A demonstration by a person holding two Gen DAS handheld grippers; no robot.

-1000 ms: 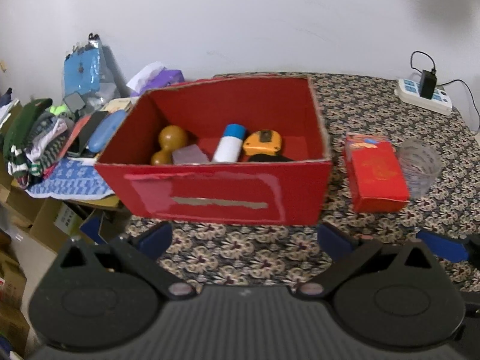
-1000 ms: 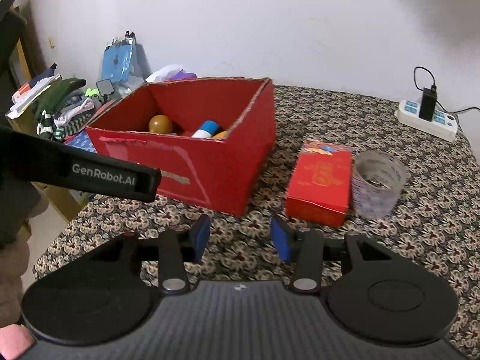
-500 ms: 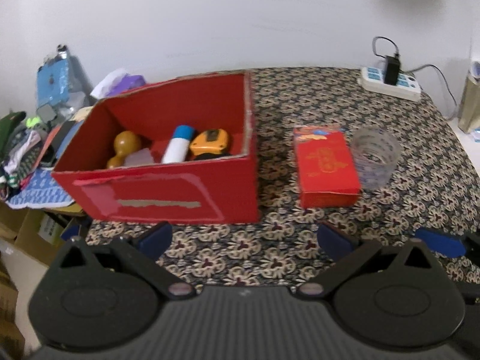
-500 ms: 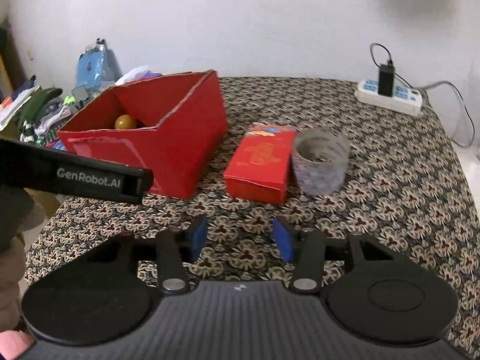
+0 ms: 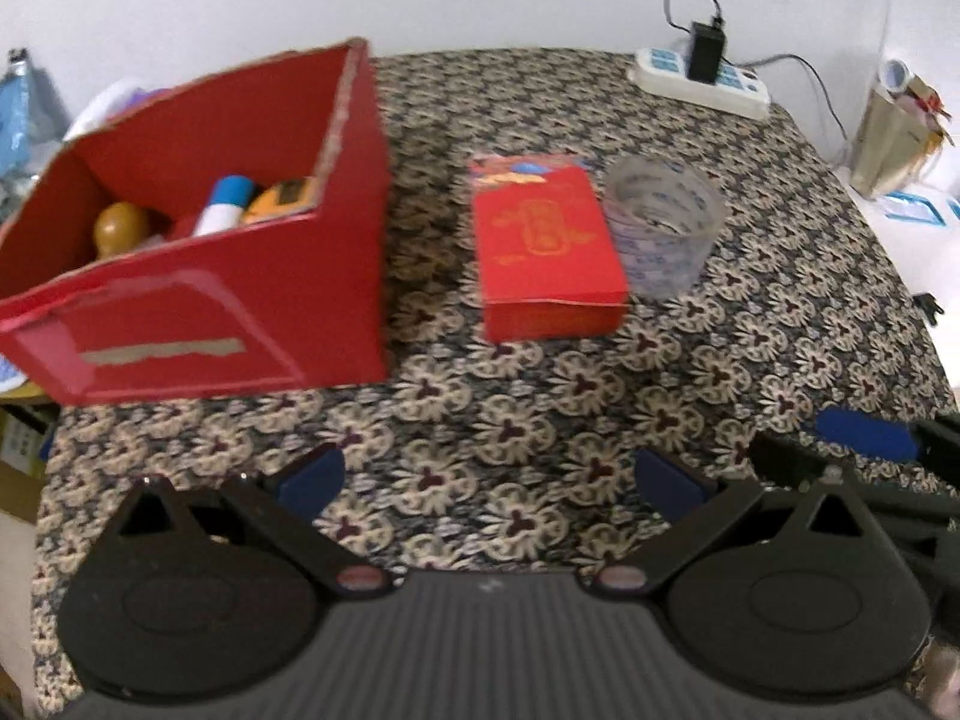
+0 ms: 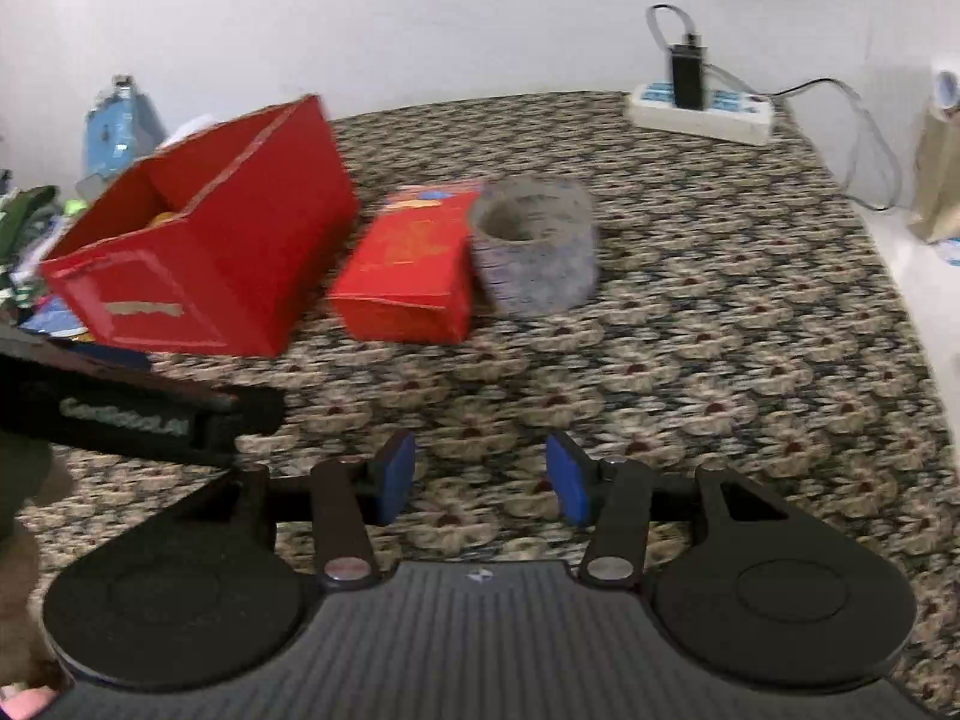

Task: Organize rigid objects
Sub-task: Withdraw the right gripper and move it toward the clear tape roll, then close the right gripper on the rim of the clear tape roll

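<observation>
Shift since earlier frames: both views have swung right and dipped; the red bin [image 5: 198, 276] now sits at left of frame, and the red carton [image 5: 546, 240] and tape roll [image 5: 660, 228] lie nearer centre and larger.
Right gripper [image 6: 480, 480]: jaws partly apart, a shade wider than a second ago, nothing between them but patterned cloth; well short of the carton.
Left gripper [image 5: 489, 477]: jaws wide apart, empty, over bare cloth in front of the bin and carton.
Task items: carton lies flat on the counter [image 5: 780, 330] just right of the bin, a strip of cloth between them; tape roll stands on its flat side, touching or just beside the carton's right edge, cannot tell which.
Bin contents: wooden gourd-shaped piece [image 5: 120, 228], white tube with blue cap [image 5: 225, 207], orange tape measure [image 5: 282, 201]; room left, by the look of it.
Step in hand (judgement): approach to the two items outside the bin; neither touched yet.
Doing it well: right gripper looks too narrow for either item, so open wider first. Carton is best taken across its short width. A jaw coming down on the roll side may nudge the roll. Taking the roll first, one jaw inside the core, would free the carton's flank.
Risk: power strip [image 6: 699, 111] and its cable sit at the far edge, clear of the work.
</observation>
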